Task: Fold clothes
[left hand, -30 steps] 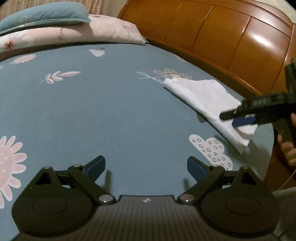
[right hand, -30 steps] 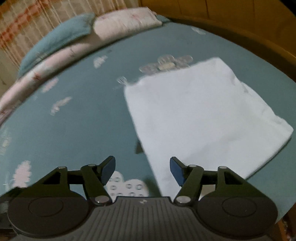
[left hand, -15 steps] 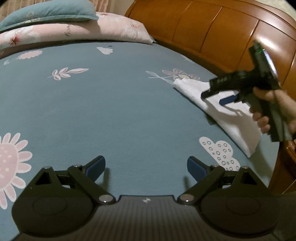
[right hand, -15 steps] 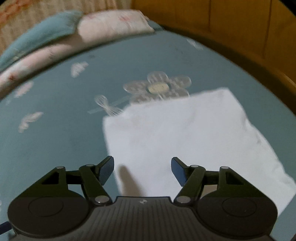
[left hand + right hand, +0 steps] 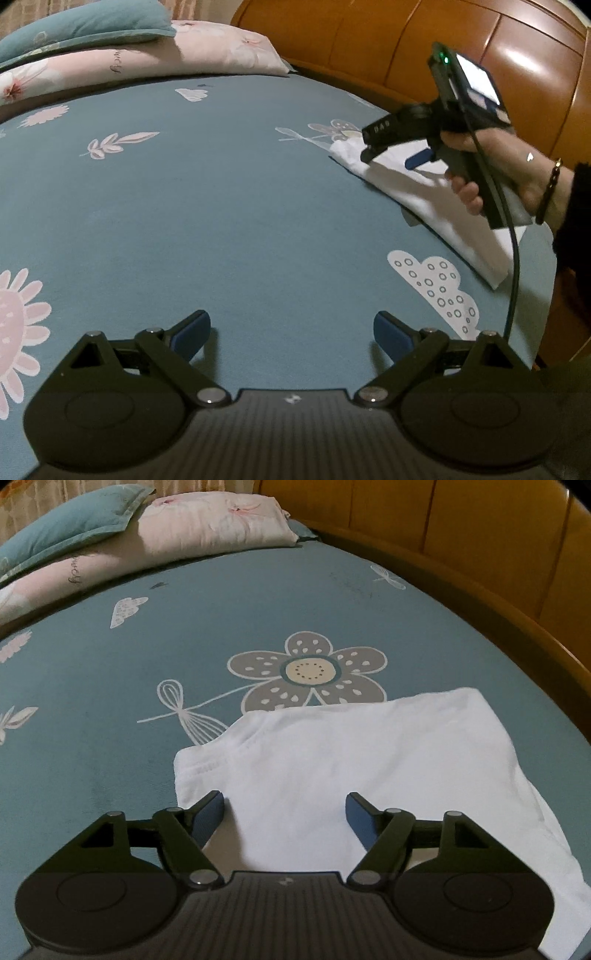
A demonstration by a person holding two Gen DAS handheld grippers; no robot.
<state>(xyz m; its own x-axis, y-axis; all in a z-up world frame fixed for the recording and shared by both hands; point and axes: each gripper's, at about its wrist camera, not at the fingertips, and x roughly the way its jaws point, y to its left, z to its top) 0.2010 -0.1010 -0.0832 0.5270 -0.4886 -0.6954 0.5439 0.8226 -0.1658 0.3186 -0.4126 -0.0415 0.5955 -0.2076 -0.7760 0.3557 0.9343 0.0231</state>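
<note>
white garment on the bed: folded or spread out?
Folded. The white garment lies flat on the bed sheet as a compact rectangle, with a stitched hem edge layered at its near-left corner. How many layers it has cannot be told.

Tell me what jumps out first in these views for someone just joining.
The folded white cotton garment stands out against the teal flower-printed bedsheet, lying near the bed's edge by the glossy wooden headboard. The open right gripper hovers right over it, while the open left gripper sits over bare sheet.
</note>
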